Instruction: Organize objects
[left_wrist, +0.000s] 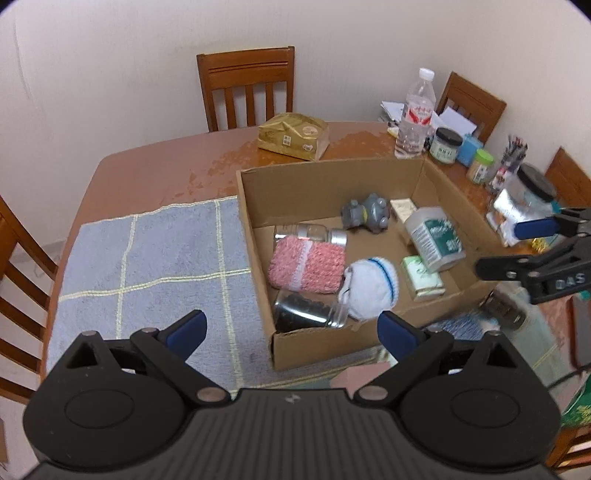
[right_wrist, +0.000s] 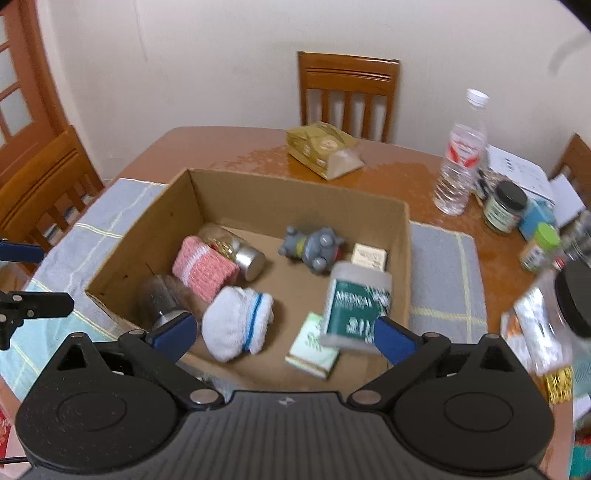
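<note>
Walls of plain cream close the room, with wooden chairs (left_wrist: 246, 86) drawn up round a brown wooden surface (left_wrist: 155, 177) whose top looks worn and patchy near the far edge. A blue-grey checked cloth (left_wrist: 155, 258) covers the near part, and on it stands the cardboard box (left_wrist: 255, 236), open-topped.

Inside the box lie a white medical tub (right_wrist: 356, 306) on its side, a pink knitted pouch (left_wrist: 306, 267), a white rolled sock with a blue stripe (right_wrist: 238, 326), a jar of dark contents (left_wrist: 308, 312), a clear jar with a metal lid (left_wrist: 310, 232), a grey toy figure (left_wrist: 367, 214), a green carton (left_wrist: 423, 277) and a small cream box (right_wrist: 369, 256).

Both tools hang above the near rim with nothing between the jaws: left gripper (left_wrist: 291, 332) spread wide, right gripper (right_wrist: 284, 334) likewise.

The step appears to be a pause between placements. Loose things outside the box remain, among them a black-lidded clear jar (right_wrist: 561, 321) at the right. Fetching it would probably call for the right tool to swing out and grip the jar's body squarely.
</note>
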